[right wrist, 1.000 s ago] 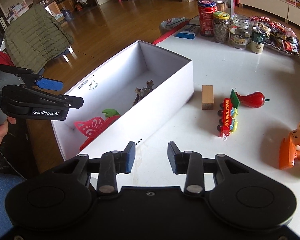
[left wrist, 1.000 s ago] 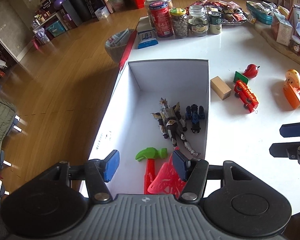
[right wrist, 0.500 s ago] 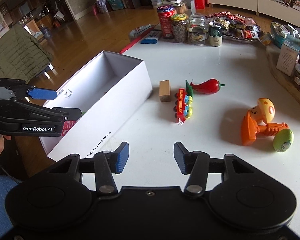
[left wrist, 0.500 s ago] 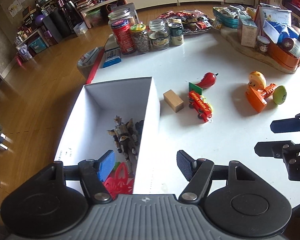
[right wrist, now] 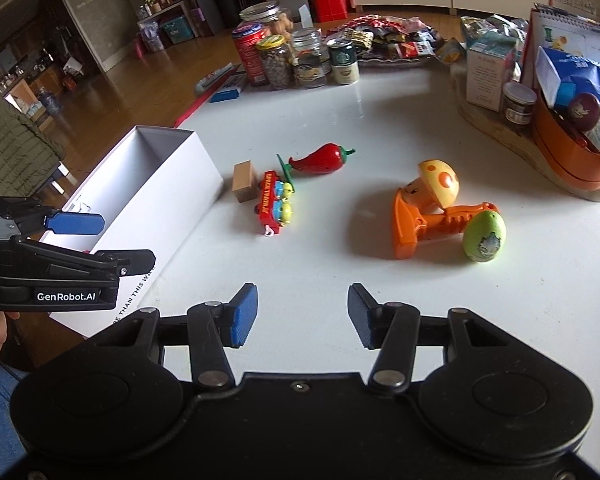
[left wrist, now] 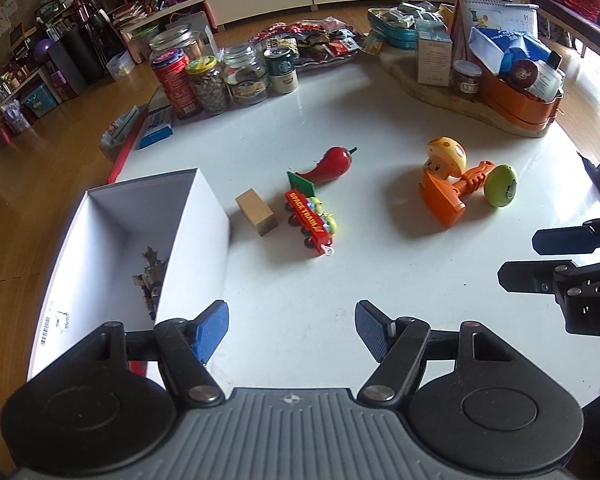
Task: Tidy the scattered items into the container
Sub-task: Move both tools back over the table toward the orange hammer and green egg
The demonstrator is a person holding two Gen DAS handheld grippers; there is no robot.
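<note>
While scattered: six toys (left wrist: 311,221), one box (left wrist: 204,240).

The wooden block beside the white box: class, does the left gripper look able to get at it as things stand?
Probably yes: the left gripper is open and empty, with bare table between it and the wooden block; the red train alongside crowds one side.

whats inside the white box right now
In the left wrist view the white box shows a spiky grey-brown toy figure on its floor. The near wall and the left tool hide the rest of the inside.
</note>
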